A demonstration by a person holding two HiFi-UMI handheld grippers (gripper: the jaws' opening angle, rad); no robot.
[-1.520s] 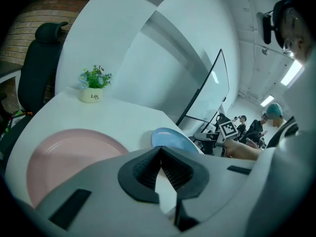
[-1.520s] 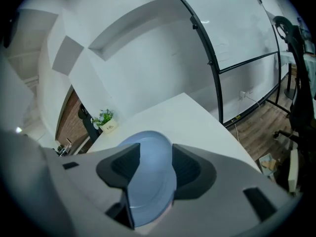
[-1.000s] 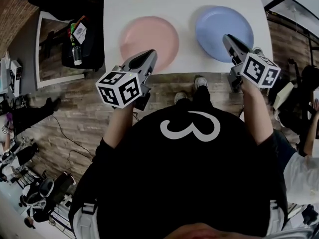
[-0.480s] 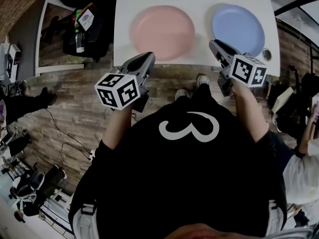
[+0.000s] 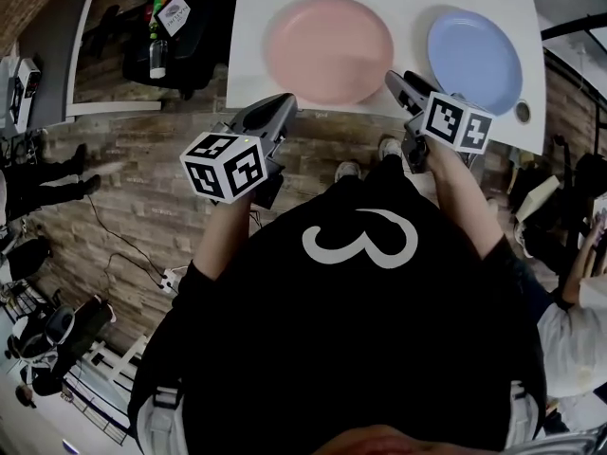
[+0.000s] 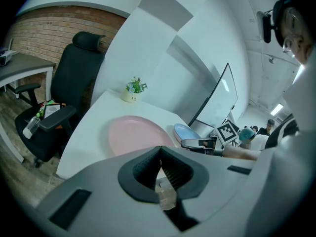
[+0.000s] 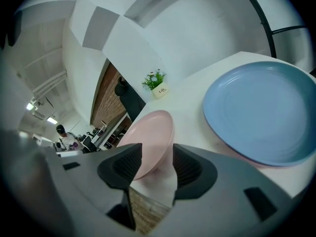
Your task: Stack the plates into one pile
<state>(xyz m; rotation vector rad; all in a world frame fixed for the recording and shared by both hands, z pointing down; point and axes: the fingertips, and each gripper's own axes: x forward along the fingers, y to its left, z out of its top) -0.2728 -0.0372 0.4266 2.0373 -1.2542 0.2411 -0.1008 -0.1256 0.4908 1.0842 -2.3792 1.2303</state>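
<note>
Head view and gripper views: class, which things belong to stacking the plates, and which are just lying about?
Belong: pink plate; blue plate; table; left gripper; right gripper, jaws just opened, gripping nothing.
Lying about: potted plant; office chair; bottle.

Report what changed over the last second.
Right gripper drew back off the blue plate to the near edge of the table. Its jaws have just been opening, with nothing between them. Left gripper, shut, also backed away from the pink plate. Both plates stayed where they were on the table.
</note>
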